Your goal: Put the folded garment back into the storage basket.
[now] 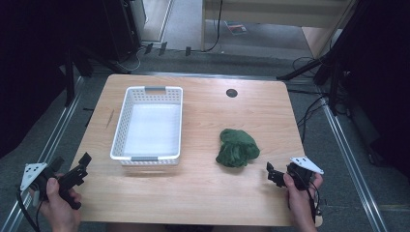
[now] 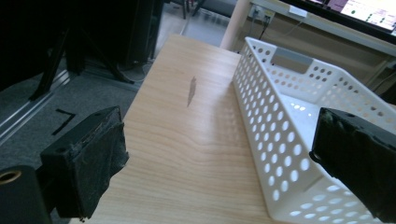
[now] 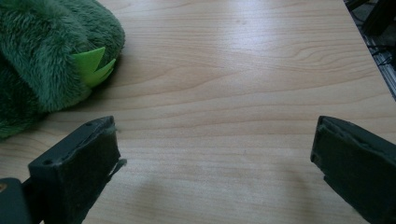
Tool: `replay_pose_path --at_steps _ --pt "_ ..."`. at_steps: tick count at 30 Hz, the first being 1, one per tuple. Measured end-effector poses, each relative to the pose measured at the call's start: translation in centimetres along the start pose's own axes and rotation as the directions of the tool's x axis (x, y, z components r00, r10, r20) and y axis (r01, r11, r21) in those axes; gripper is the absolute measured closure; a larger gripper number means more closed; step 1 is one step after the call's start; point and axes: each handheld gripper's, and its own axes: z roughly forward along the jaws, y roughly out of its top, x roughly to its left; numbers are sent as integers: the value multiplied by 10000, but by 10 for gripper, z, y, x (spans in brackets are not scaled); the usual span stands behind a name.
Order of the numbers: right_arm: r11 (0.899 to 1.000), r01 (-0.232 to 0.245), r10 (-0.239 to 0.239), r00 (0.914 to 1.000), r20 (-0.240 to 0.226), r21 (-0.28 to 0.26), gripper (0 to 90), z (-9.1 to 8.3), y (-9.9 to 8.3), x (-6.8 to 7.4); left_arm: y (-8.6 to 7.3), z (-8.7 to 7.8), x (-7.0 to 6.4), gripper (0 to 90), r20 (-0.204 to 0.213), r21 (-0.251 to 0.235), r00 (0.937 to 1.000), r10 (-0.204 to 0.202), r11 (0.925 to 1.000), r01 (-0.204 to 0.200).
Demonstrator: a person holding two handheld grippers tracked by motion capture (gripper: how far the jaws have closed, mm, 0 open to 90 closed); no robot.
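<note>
Where the white perforated basket sits on the left half of the wooden surface, its inside is bare. Green plush toy lies to its right, well apart. Right claw near the toy, jaws wide, holding nothing. Left claw beside the basket's near corner, likewise wide and unloaded.

Light wooden table with rounded corners, small round black grommet near its far edge, thin dark streak toward its left edge, grey carpeted floor beyond, black cables trailing at right, silver metal rail alongside at left.
</note>
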Motion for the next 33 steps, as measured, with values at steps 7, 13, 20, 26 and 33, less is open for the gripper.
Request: replay_pose_path --at_steps 7,13,20,26,33 --pt "10000 13 -13 10000 -18 -5 13 0 0 0 11 -5 -16 36 350 -57 9991 251 9997 -249" --pt "10000 8 -8 10000 -40 6 13 0 0 0 16 -7 -29 36 618 -107 9969 478 9988 -472" --pt "10000 61 -61 10000 -37 3 13 0 0 0 24 -9 -49 37 1081 -117 9916 712 9975 -704" --pt "9999 110 -110 9999 9 0 13 0 0 1 26 -7 -70 37 1508 -13 9839 957 9953 -966" --pt "9999 122 -122 9999 23 1 13 0 0 1 27 -3 -89 37 1909 119 9751 1125 9931 -1169"
